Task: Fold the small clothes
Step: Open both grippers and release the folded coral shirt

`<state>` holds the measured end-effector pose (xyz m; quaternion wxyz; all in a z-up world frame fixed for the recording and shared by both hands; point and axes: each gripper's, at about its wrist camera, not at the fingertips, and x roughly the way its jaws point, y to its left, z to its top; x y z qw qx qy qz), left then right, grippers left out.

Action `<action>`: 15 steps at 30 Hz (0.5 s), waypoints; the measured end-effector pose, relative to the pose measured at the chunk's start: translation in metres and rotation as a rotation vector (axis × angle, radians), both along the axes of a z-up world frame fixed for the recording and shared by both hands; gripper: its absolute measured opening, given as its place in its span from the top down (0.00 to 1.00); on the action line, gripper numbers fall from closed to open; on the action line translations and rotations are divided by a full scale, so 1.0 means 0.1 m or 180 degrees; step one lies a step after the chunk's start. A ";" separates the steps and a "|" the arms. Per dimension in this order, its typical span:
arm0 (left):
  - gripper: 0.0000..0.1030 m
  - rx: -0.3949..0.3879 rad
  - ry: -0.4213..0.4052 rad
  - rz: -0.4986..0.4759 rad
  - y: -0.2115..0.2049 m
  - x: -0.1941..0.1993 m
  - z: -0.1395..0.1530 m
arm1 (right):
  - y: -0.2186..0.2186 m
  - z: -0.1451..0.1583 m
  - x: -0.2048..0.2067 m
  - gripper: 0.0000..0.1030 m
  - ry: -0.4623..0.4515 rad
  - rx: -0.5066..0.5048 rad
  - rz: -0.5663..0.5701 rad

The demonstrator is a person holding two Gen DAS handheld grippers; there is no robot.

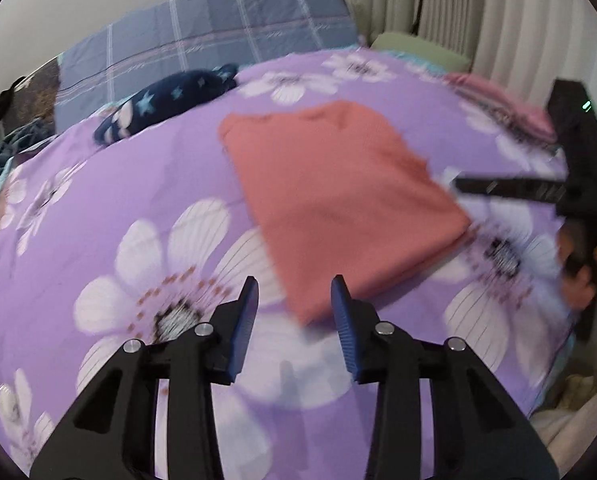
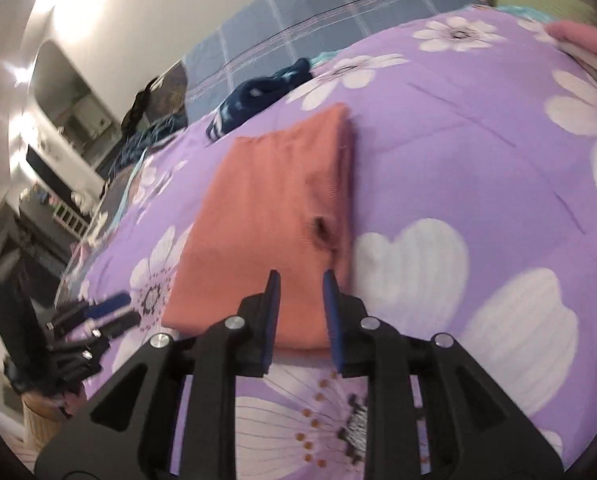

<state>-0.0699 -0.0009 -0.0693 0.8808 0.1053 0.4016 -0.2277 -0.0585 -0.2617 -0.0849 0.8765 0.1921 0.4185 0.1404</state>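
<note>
A salmon-orange garment [image 1: 338, 200] lies folded into a flat rectangle on the purple flowered bedspread [image 1: 110, 184]. It also shows in the right wrist view [image 2: 266, 216], with a small dark hole near its right edge. My left gripper [image 1: 294, 292] is open and empty, hovering just short of the garment's near corner. My right gripper [image 2: 298, 284] is open and empty, its blue fingertips over the garment's near edge. The right gripper shows blurred at the right in the left wrist view [image 1: 510, 188]. The left gripper shows at lower left in the right wrist view [image 2: 94, 320].
A dark blue star-patterned garment [image 1: 166, 100] lies at the far side of the bedspread. A blue plaid pillow [image 1: 202, 36] sits behind it. Folded pink clothes [image 1: 506, 108] lie at the far right. Curtains [image 1: 478, 8] hang beyond the bed. Furniture [image 2: 50, 200] stands left.
</note>
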 end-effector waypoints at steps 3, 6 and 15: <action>0.62 0.0180 0.0121 -0.0025 -0.20 0.14 -0.24 | 0.07 -0.17 0.10 0.82 0.0234 -0.0176 -0.0050; 0.53 0.0378 0.0266 0.0105 -0.24 0.26 -0.50 | 0.03 -0.28 0.08 0.91 0.0279 -0.0212 -0.0076; 0.40 0.0414 -0.0012 0.0162 -0.21 0.25 -0.32 | -0.13 0.09 0.04 0.55 -0.0088 -0.0170 -0.0053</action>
